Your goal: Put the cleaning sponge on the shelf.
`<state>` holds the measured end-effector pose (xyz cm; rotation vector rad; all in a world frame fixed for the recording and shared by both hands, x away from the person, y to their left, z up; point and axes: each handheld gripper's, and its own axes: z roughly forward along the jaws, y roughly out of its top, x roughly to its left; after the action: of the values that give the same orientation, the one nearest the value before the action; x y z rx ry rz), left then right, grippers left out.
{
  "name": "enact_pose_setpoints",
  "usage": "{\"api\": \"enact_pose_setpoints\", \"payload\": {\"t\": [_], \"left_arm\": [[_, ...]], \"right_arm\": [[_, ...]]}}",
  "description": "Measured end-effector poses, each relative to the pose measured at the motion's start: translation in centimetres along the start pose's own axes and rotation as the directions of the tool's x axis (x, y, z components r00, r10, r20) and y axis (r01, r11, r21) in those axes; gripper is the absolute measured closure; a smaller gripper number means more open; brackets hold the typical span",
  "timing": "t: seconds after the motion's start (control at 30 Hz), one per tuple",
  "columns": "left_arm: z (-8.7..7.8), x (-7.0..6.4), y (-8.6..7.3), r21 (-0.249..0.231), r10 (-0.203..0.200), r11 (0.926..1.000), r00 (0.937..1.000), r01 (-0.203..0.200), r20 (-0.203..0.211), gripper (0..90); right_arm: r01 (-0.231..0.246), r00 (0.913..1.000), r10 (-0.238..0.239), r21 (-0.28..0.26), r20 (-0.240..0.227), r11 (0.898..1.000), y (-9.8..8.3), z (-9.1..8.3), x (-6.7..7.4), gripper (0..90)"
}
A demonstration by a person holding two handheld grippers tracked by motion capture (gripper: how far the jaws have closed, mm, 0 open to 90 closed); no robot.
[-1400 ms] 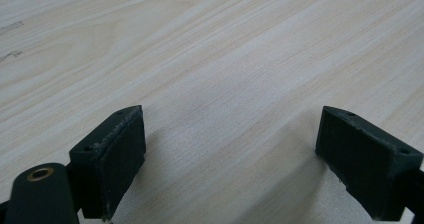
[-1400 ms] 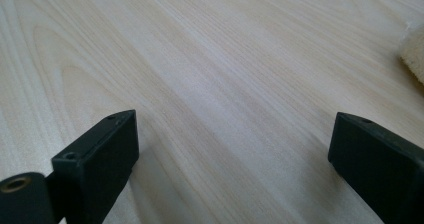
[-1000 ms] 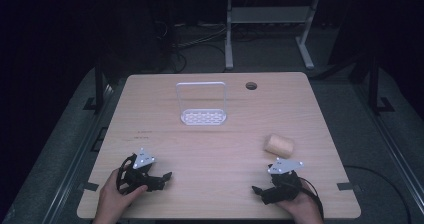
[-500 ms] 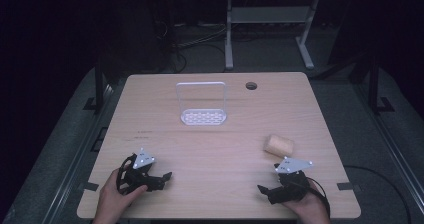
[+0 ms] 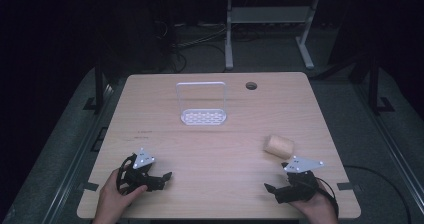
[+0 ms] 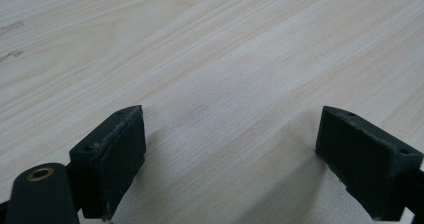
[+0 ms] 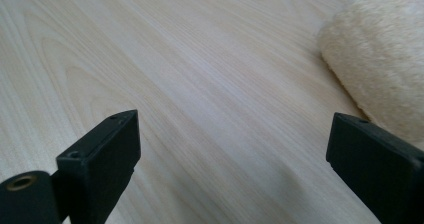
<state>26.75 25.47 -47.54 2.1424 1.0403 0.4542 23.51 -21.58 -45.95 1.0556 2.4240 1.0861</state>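
Both wide open, holding nothing. Left gripper point(image 5: 162, 176) sits low at the near-left of the table point(image 5: 215, 149), jaws spread over bare wood. Right gripper point(image 5: 272, 190) at the near-right, jaws spread too, empty, with the bread roll point(image 5: 278, 146) just beyond it and apart. Roll is pale tan, fuzzy-looking, rounded, lying on the wood by the right edge.

Cream fuzzy roll point(image 5: 279, 146), pale wood-grain table point(image 5: 210, 149)

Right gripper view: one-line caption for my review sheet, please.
Open right gripper low over the wooden table, jaws wide apart and empty, with a cream fuzzy roll just ahead beside one jaw.
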Motion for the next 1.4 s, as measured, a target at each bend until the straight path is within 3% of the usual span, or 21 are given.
{"api": "enact_pose_setpoints", "payload": {"t": [1.4], "left_arm": [[0.0, 0.0, 0.0, 0.0, -0.001, 1.0, 1.0, 0.001, 0.0, 11.8]], "right_arm": [[-0.055, 0.9977, 0.055, 0.012, 0.04, 0.998, -1.1, -2.3, -3.1, 7.3]]}}
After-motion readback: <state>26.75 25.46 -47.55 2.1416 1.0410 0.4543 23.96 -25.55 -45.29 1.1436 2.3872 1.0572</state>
